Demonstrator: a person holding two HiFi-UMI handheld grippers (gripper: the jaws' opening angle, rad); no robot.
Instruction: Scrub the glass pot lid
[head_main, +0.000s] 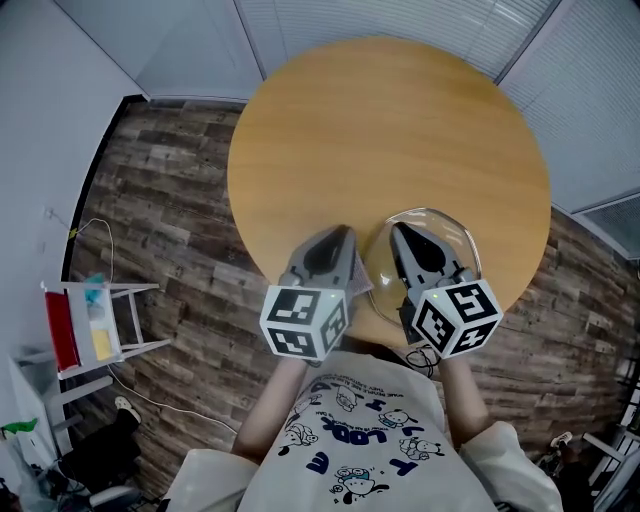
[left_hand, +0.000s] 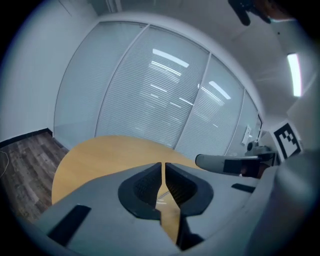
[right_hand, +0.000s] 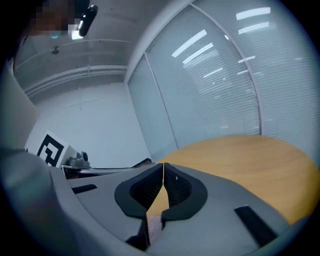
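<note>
In the head view, the clear glass pot lid lies on the round wooden table, close to its near edge. My right gripper hangs over the lid's left part with its jaws shut and nothing held. Just left of the lid's rim is my left gripper, also shut and empty. A small greyish‑pink patch, perhaps a cloth, shows between the two grippers at the table edge. In the left gripper view the gripper points across the table; the right gripper view shows that gripper closed, with the pinkish cloth below.
A white rack with red and yellow items stands on the plank floor at the left, with a thin cable beside it. Blinds cover glass walls beyond the table. The person's shirt fills the lower middle.
</note>
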